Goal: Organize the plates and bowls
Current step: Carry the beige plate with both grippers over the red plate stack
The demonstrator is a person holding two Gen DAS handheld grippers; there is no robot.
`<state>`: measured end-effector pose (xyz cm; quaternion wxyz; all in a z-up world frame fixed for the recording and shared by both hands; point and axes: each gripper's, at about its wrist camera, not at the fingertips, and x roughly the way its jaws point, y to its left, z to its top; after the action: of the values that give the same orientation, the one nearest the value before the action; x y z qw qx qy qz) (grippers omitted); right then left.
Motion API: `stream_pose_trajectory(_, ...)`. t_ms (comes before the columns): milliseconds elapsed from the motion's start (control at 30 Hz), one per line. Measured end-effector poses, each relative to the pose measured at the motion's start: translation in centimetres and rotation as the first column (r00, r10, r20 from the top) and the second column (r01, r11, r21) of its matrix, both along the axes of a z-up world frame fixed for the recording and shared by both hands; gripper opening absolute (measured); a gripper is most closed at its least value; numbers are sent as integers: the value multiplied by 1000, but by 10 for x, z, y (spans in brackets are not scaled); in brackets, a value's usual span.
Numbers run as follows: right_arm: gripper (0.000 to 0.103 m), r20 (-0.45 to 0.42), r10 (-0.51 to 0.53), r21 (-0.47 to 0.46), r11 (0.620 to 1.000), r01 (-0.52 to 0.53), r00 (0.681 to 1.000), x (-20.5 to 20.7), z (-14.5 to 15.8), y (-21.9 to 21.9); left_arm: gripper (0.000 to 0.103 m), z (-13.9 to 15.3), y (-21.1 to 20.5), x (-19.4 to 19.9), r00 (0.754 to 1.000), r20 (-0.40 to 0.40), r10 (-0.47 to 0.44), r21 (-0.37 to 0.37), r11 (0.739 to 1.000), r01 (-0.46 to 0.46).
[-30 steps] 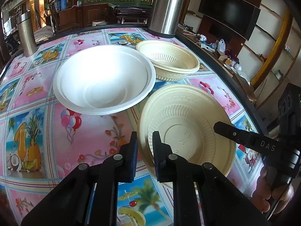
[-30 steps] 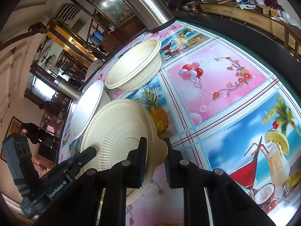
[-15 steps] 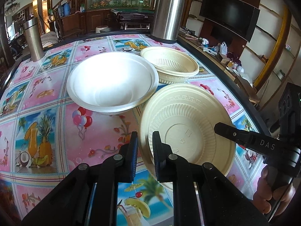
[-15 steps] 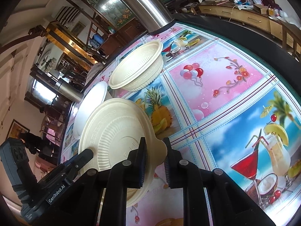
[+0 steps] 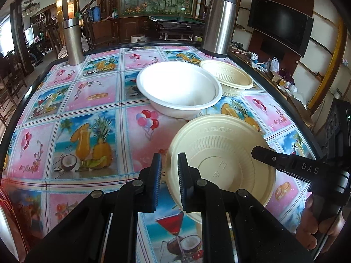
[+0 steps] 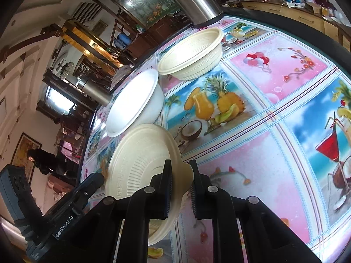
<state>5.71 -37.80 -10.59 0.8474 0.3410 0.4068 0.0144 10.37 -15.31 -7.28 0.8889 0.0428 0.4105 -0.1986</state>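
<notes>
You've got the beige bowl (image 5: 221,160) lifted, lower right of frame, L gripper (image 5: 169,171) and R gripper (image 6: 179,186) both clamped on opposite rim edges. Looks light, thin, flexy; keep grip on rim, don't squeeze hard.

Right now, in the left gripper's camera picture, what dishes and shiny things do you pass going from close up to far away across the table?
Cream bowl pinched by both grippers → white bowl → cream ribbed bowl → tall steel thermos jug at the table's far edge.
</notes>
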Motion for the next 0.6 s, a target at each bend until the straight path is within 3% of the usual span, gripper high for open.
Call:
stream_pose_trajectory(300, 17, -5, 2, 22, 1000, -2, 1000, 6, -9, 0, 14, -2, 25, 8, 996, -89, 2, -100, 995, -11)
stream_pose_trajectory(367, 18, -4, 5, 23, 1000, -5, 1000, 6, -11, 1, 30, 1, 25, 11, 995, -101, -10, -101, 995, 0)
stream_pose_trajectory(400, 18, -4, 6, 25, 1000, -6, 1000, 7, -13, 0, 52, 0, 24, 13, 993, -120, -21, -102, 995, 9)
stream_pose_trajectory(433, 18, -2, 9, 27, 1000, -9, 1000, 8, -13, 0, 62, -2, 23, 15, 990, -140, -30, -118, 993, 14)
stream_pose_trajectory(600, 18, 4, 17, 34, 999, -17, 1000, 9, -15, 0, 62, -9, 14, 22, 973, -219, -69, -172, 985, 31)
